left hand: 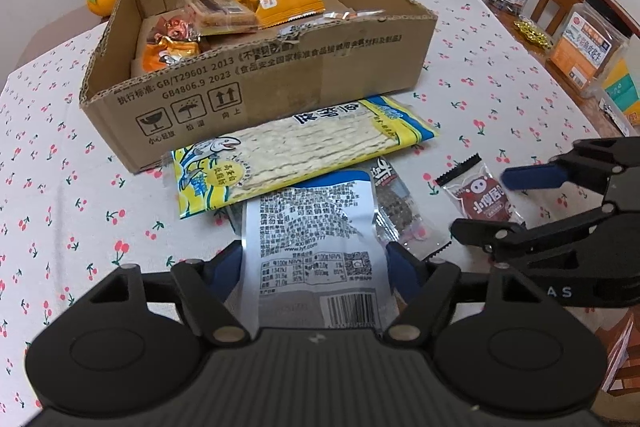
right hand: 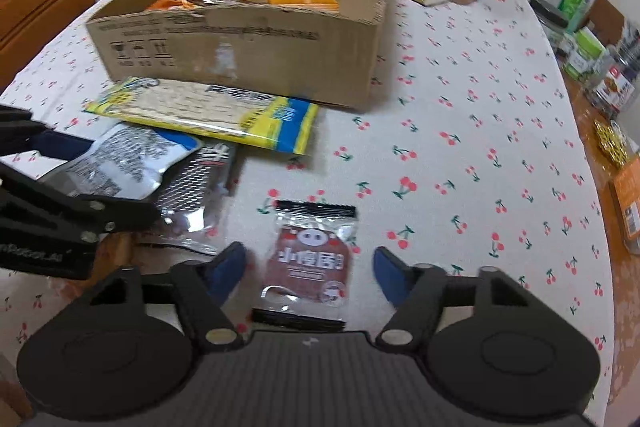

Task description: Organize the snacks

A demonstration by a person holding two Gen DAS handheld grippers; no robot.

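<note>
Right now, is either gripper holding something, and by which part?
Left gripper pinches the silver packet by its side edges. Right gripper straddles the red packet, not touching.

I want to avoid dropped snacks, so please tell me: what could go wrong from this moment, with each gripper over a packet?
1. The silver packet between the left gripper lies over a clear packet and beside the yellow fish-strip bag; lifting it may drag them.
2. The red pig packet lies flat between the right gripper, whose pads look apart from it; a flat, slippery wrapper may slip out.
3. The two grippers are close and may collide.
</note>
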